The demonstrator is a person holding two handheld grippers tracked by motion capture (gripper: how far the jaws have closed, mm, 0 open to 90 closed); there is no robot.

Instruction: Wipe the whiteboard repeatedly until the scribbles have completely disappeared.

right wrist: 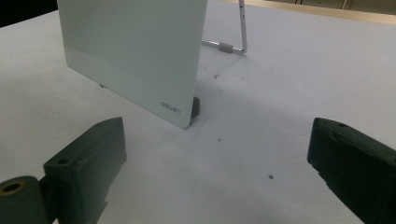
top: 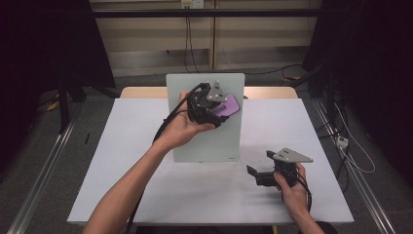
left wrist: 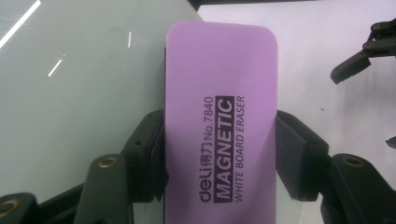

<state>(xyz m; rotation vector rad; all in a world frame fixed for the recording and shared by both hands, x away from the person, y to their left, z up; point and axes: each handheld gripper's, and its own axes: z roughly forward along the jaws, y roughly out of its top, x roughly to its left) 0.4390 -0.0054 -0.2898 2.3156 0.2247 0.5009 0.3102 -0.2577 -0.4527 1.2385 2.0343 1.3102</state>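
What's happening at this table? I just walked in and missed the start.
A person is working with a gripper in each hand. The left gripper is clamped on a purple whiteboard eraser, holding it against the upper part of a pale board that stands propped on the white table. The right gripper sits open and empty, low over the table near the board's lower right corner.

In the left gripper view the purple eraser (left wrist: 219, 126) runs off the bottom edge & covers part of the whiteboard (left wrist: 79, 107) behind it, whose top & left are cropped too, while the right gripper (left wrist: 369, 51) is cut by the right edge, its jaws only partly seen
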